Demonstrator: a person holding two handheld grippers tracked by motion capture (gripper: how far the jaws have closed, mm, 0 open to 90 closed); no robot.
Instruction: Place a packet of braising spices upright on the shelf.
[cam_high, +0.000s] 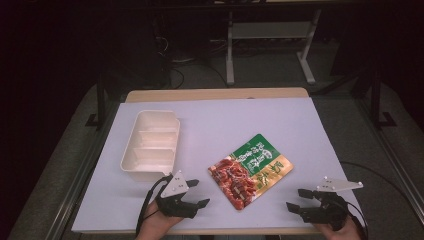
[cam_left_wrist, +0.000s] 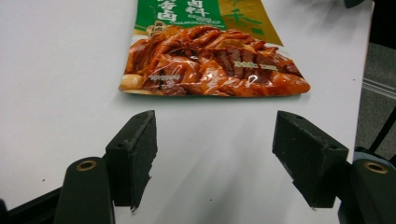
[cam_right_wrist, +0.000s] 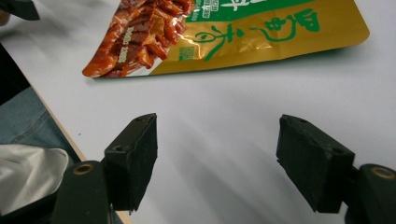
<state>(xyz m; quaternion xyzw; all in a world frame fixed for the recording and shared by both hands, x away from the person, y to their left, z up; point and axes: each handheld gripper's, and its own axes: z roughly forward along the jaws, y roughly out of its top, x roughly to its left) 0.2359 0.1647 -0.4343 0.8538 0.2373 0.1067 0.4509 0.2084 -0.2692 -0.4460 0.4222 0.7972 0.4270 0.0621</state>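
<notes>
While both grippers are held low over the near edge of the white table (cam_high: 210, 120), a flat food pouch (cam_high: 250, 170) is seen lying between them, slightly right of centre and turned at an angle, with its meat-printed end toward the near side. A cream divided tray (cam_high: 150, 145) is placed to the pouch's left, well apart from it. The pouch is judged to be light, thin and glossy, so it is likely to bend and slide when pushed; a hold is best taken on a sealed edge or corner, where the film is flat and stiff, rather than on the soft middle. The left gripper (cam_high: 196, 196) is held just near of the tray, pointed rightward toward the pouch's near corner, and its jaws are spread wide with nothing between them. The right gripper (cam_high: 299, 199) is held at the near right, pointed leftward at the pouch's gold side, its jaws likewise parted and empty. In the gripper views, bare table is seen between each set of jaws and the pouch.
</notes>
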